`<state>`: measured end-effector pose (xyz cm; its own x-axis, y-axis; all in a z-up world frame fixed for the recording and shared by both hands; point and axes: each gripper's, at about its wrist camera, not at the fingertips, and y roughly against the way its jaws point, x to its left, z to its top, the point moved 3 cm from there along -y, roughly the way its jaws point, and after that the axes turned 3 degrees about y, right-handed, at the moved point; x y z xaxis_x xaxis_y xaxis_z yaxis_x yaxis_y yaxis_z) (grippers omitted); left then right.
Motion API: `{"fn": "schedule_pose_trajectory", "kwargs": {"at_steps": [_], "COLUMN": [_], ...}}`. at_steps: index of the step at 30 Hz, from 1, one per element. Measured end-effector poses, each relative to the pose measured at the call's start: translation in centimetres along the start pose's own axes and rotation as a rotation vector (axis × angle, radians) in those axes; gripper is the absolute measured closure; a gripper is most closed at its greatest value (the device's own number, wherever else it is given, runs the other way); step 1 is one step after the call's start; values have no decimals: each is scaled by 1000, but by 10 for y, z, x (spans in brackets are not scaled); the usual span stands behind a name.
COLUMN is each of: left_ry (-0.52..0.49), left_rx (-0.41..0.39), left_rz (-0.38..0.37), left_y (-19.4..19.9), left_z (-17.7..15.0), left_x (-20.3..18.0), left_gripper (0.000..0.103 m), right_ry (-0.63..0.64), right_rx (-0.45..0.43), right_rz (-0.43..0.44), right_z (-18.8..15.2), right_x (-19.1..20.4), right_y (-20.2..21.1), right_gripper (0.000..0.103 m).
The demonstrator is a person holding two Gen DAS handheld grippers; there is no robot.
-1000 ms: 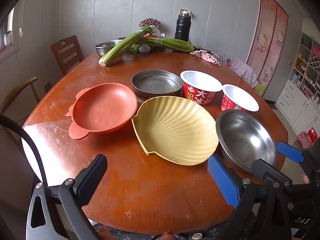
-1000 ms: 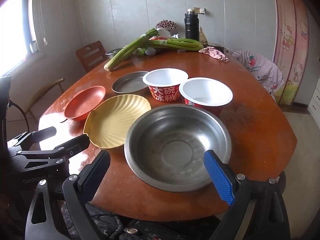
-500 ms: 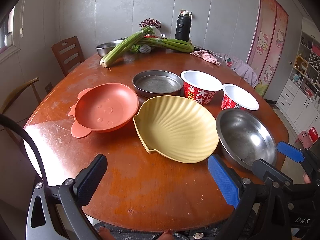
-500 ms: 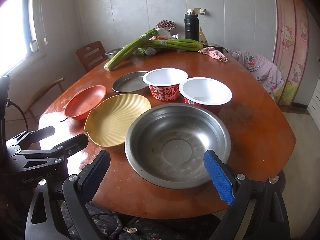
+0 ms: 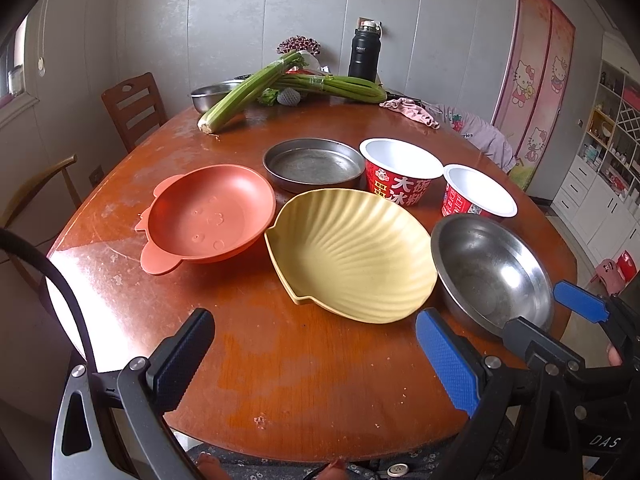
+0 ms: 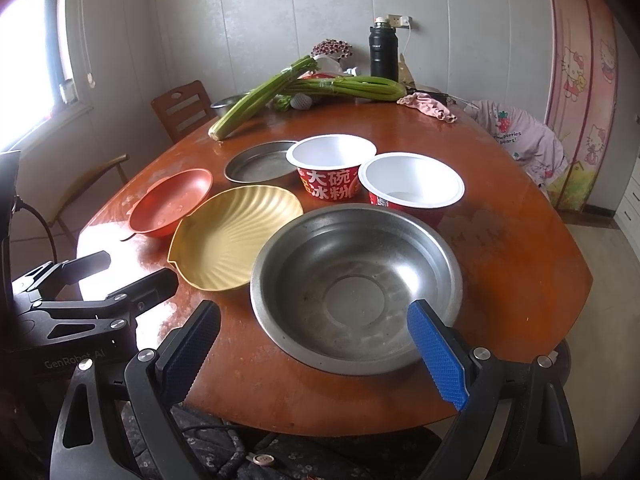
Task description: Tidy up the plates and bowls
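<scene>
Walls: grey panels (image 5: pixel 240 12) at twelve o'clock.
Window: daylight pouring in (image 6: pixel 24 80) at nine o'clock.
Furniture: wooden chair (image 5: pixel 134 106) at ten o'clock; white shelving (image 5: pixel 612 152) at three o'clock.
Door: pink cartoon-cat panels (image 5: pixel 536 60) at two o'clock.

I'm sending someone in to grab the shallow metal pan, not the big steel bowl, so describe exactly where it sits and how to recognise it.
On the round wooden table, look past the front row of dishes toward the celery. The shallow metal pan sits behind the yellow shell plate, between the orange bowl and a red paper bowl. Unlike the deep, rounded steel bowl, it is flat-bottomed, with low straight walls.
</scene>
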<state>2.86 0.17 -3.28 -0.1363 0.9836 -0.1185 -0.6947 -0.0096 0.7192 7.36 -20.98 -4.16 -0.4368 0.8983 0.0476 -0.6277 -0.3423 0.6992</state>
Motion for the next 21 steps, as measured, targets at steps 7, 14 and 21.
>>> {"fn": "schedule_pose_trajectory", "kwargs": {"at_steps": [7,14,21], "left_ry": [-2,-2,0], "left_rx": [1,2,-1], "left_rz": [-1,-4,-4], "left_y": [0,-1,0], "left_z": [0,1,1], "left_x": [0,1,2], "left_gripper": [2,2,2], "right_ry": [1,5,5], "right_rx": [2,3,2], "right_rz": [2,0,-8], "right_z": [-1,-1,0], "right_x": [1,2,4], "right_y": [-2,-2,-4], "right_gripper": [8,8,8]}}
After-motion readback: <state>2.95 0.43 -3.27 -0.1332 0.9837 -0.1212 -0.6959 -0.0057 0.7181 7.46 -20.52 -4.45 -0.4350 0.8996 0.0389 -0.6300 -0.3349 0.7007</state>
